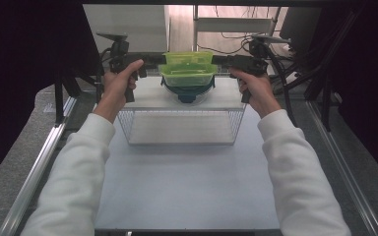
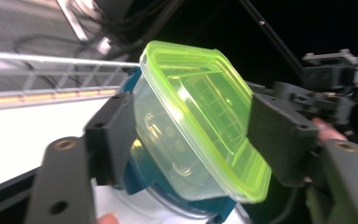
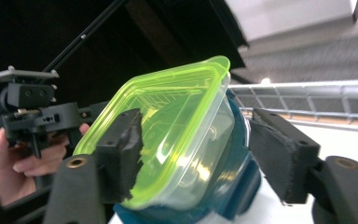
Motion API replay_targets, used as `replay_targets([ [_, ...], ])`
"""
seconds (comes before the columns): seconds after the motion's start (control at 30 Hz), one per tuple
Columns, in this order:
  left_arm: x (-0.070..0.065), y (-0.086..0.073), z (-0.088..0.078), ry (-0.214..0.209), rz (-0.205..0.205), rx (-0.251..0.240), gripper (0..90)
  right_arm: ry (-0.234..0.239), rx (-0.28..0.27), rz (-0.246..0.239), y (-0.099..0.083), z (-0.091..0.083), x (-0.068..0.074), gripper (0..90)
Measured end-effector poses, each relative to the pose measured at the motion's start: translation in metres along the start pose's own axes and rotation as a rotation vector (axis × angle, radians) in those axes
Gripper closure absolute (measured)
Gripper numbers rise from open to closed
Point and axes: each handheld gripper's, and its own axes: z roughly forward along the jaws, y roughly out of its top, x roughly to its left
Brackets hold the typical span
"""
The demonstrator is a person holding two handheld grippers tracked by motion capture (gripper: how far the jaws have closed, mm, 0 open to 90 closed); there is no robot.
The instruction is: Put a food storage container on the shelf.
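1. Green-lidded container [image 1: 188,69]: a clear rectangular tub with a yellow-green lid, resting on a round container with a dark teal lid [image 1: 187,91]. In the high view the pair stands on the flat top of a clear wire-framed rack [image 1: 182,125], at the far middle of the desk [image 1: 187,187].
2. Left claw [image 2: 186,140]: its jaws stand well apart on either side of the tub. One jaw lies close against the clear wall, the other just off the lid's rim; neither pad visibly presses. Nothing is held.
3. Right claw [image 3: 200,158]: its jaws are likewise spread. One pad lies in front of the lid's edge, and the other stands clear of the teal lid with a gap showing. Nothing is held.
4. Governing relation: in the high view the stack lies directly between the two claws, the left claw [image 1: 140,66] at its left end and the right claw [image 1: 229,64] at its right end. The tub's long axis runs from one claw to the other, so each claw faces a short end. Both hands appear about equally near.
5. Judgement: the stack looks set down and released. A withdrawal outward along that axis should clear the lid's rim without tipping the upper tub.
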Motion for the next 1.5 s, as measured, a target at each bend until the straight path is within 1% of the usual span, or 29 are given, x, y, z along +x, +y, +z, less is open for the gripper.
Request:
replay_targets([
  [0.03,-0.003,-0.001,-0.003,0.012,0.023,0.001,27.3,0.003,-0.006,-0.024,-0.001,-0.006,0.001,32.1],
  [0.07,-0.008,-0.003,-0.008,0.026,0.063,0.001,25.6,0.008,-0.010,-0.037,-0.002,-0.010,0.003,31.4],
  [0.1,-0.013,-0.006,-0.012,0.038,0.081,-0.006,23.6,0.016,-0.020,-0.067,-0.005,-0.017,0.003,30.9],
  [0.13,-0.017,-0.010,-0.017,0.043,0.101,-0.015,22.3,0.023,-0.022,-0.084,-0.007,-0.024,0.004,30.6],
  [0.2,-0.022,-0.018,-0.025,0.039,0.125,-0.016,21.6,0.034,-0.023,-0.117,-0.011,-0.034,0.004,30.0],
  [0.27,-0.026,-0.031,-0.034,0.045,0.154,-0.014,21.2,0.040,-0.025,-0.154,-0.019,-0.045,0.004,29.5],
  [0.3,-0.027,-0.038,-0.038,0.044,0.167,-0.009,20.9,0.037,-0.017,-0.180,-0.024,-0.051,0.004,28.7],
  [0.37,-0.030,-0.051,-0.046,0.037,0.177,-0.004,20.9,0.027,-0.006,-0.217,-0.035,-0.060,0.005,27.9],
  [0.4,-0.030,-0.059,-0.050,0.034,0.195,-0.001,20.9,0.026,-0.005,-0.230,-0.040,-0.064,0.005,27.5],
  [0.5,-0.032,-0.086,-0.059,0.046,0.212,0.020,20.8,0.028,0.008,-0.269,-0.059,-0.076,0.006,26.4],
  [0.57,-0.032,-0.101,-0.063,0.063,0.228,0.034,20.7,0.037,0.021,-0.287,-0.074,-0.083,0.005,25.8],
  [0.6,-0.032,-0.112,-0.065,0.074,0.234,0.039,20.7,0.034,0.022,-0.296,-0.081,-0.086,0.005,25.8],
  [0.63,-0.032,-0.119,-0.066,0.085,0.235,0.039,20.7,0.030,0.029,-0.309,-0.092,-0.089,0.004,25.8],
  [0.67,-0.030,-0.131,-0.068,0.098,0.235,0.038,20.7,0.023,0.034,-0.321,-0.098,-0.091,0.003,25.8],
  [0.7,-0.029,-0.141,-0.069,0.103,0.235,0.043,20.9,0.010,0.040,-0.339,-0.109,-0.094,0.002,25.8],
  [0.77,-0.026,-0.157,-0.070,0.121,0.238,0.053,20.9,-0.010,0.044,-0.355,-0.125,-0.098,0.000,25.8],
  [0.87,-0.022,-0.183,-0.070,0.154,0.259,0.091,21.3,-0.042,0.056,-0.383,-0.148,-0.102,-0.002,25.8],
  [0.93,-0.019,-0.201,-0.070,0.170,0.264,0.117,21.4,-0.048,0.071,-0.384,-0.164,-0.104,-0.005,25.8],
  [0.97,-0.019,-0.206,-0.071,0.173,0.266,0.124,21.4,-0.051,0.077,-0.380,-0.174,-0.105,-0.008,25.8],
  [1.03,-0.017,-0.218,-0.072,0.180,0.267,0.135,21.6,-0.063,0.092,-0.375,-0.189,-0.106,-0.012,25.8],
  [1.1,-0.015,-0.227,-0.070,0.198,0.277,0.157,21.8,-0.074,0.104,-0.377,-0.202,-0.107,-0.016,25.8],
  [1.13,-0.015,-0.230,-0.068,0.208,0.284,0.177,21.7,-0.078,0.104,-0.376,-0.207,-0.108,-0.018,25.8],
  [1.17,-0.014,-0.231,-0.068,0.208,0.287,0.185,21.5,-0.078,0.110,-0.366,-0.211,-0.108,-0.020,25.8],
  [1.2,-0.013,-0.232,-0.068,0.209,0.281,0.181,21.6,-0.077,0.117,-0.361,-0.212,-0.107,-0.021,25.8],
  [1.27,-0.013,-0.233,-0.067,0.215,0.286,0.184,21.6,-0.091,0.120,-0.365,-0.214,-0.108,-0.022,25.8],
  [1.33,-0.012,-0.234,-0.066,0.218,0.281,0.183,21.6,-0.087,0.118,-0.365,-0.215,-0.109,-0.022,25.8],
  [1.5,-0.007,-0.237,-0.064,0.217,0.258,0.193,21.4,-0.094,0.126,-0.370,-0.218,-0.110,-0.024,25.4],
])
